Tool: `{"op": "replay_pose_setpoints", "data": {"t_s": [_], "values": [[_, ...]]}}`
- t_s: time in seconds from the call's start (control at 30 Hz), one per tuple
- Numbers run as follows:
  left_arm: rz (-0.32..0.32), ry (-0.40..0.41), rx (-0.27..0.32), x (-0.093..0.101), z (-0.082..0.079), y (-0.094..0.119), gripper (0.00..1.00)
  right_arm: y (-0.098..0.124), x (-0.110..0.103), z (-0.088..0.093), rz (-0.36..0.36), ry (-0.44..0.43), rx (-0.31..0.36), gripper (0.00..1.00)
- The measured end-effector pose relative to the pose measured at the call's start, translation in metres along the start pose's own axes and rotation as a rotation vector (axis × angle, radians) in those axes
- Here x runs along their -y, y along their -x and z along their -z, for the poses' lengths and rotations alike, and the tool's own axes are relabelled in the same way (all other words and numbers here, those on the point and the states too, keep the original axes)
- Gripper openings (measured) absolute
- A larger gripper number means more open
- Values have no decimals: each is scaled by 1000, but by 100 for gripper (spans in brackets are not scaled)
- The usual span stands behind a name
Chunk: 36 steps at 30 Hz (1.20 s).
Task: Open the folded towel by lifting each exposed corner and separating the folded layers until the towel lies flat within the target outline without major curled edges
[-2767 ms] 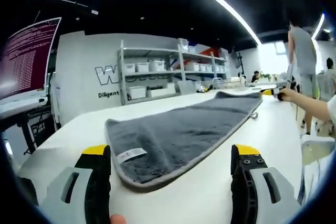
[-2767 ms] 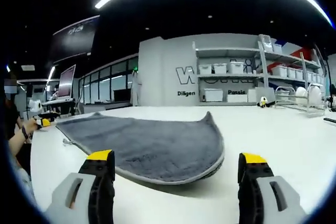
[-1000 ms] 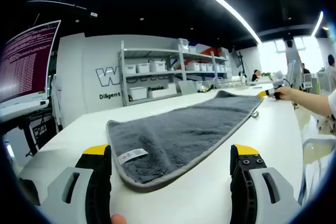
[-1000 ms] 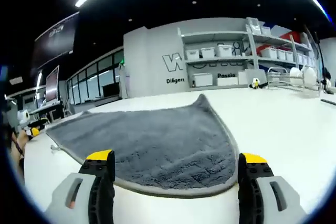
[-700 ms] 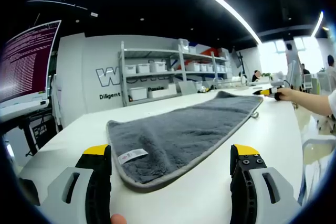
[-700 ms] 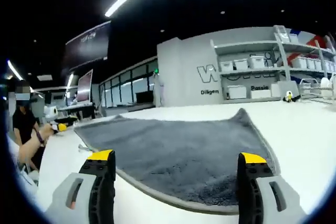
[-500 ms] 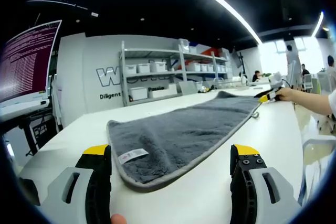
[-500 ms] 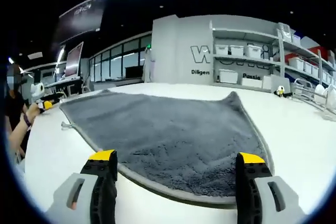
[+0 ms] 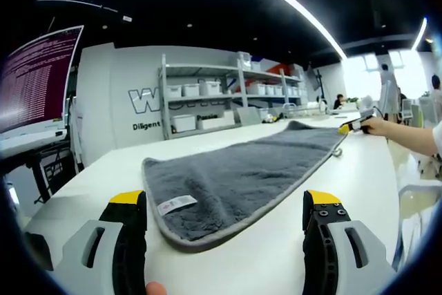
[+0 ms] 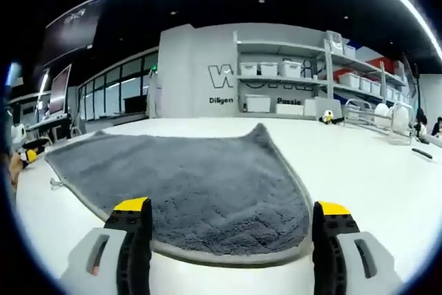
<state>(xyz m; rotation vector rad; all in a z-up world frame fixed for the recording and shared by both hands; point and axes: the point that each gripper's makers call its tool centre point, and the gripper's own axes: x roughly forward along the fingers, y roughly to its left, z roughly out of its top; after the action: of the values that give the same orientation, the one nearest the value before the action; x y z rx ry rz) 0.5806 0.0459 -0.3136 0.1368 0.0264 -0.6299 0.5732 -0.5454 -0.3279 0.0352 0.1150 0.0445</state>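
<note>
The dark grey fluffy towel with a pale grey sewn border (image 9: 242, 170) (image 10: 186, 184) lies spread on the smooth white desk (image 9: 345, 191) (image 10: 373, 170), a small white label (image 9: 177, 204) at its near corner in the left gripper view. The left claw (image 9: 224, 226) stands wide just short of that corner, gripping nothing. The right claw (image 10: 231, 229) stands wide at the towel's opposite end, its yellow-tipped jaws flanking the rounded edge.
</note>
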Motion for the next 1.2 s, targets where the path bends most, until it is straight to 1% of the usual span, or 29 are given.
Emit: {"op": "replay_pose_setpoints", "data": {"t_s": [0.03,0.07,0.13,0.17,0.2,0.23,0.3,0.33,0.4,0.43,0.57,0.6,0.7,0.73,0.9,1.0,1.1,1.2], "values": [[1,-4,-2,1,0,0,91,2,-2,-7,-18,-34,41,99],[2,-9,-5,2,1,0,91,3,-5,-10,-47,-53,65,99],[2,-13,-10,2,2,0,91,2,-5,-13,-56,-45,71,99],[1,-13,-10,2,2,0,91,1,-10,-18,-88,-19,89,99],[1,-13,-10,2,2,0,91,-1,-15,-24,-114,-18,119,99],[0,-12,-9,2,1,0,91,-4,-23,-29,-160,-29,141,99],[-1,-10,-6,2,1,0,91,-8,-35,-31,-242,-48,148,99],[0,-10,-6,2,1,0,91,-10,-42,-29,-278,-49,134,99],[2,-11,-11,3,2,0,91,-26,-35,-24,-296,10,86,99],[3,-11,-14,3,2,0,91,-31,-35,-23,-309,35,73,99],[7,-19,-19,4,3,-1,91,-51,-39,-28,-396,64,60,99],[8,-24,-22,4,3,-1,91,-56,-37,-31,-399,71,58,99],[7,-47,-33,6,4,-2,92,-72,-36,-31,-439,126,21,99],[10,-50,-35,6,4,-2,92,-77,-36,-28,-453,148,-5,99],[27,-53,-18,9,1,-1,92,-113,-39,-24,-499,197,-79,99],[27,-40,-12,7,0,0,92,-136,-44,-24,-518,200,-99,99],[26,-38,-7,7,0,1,92,-156,-45,-19,-523,198,-132,99],[19,-42,-16,7,1,1,92,-170,-45,-17,-516,210,-149,99]]}}
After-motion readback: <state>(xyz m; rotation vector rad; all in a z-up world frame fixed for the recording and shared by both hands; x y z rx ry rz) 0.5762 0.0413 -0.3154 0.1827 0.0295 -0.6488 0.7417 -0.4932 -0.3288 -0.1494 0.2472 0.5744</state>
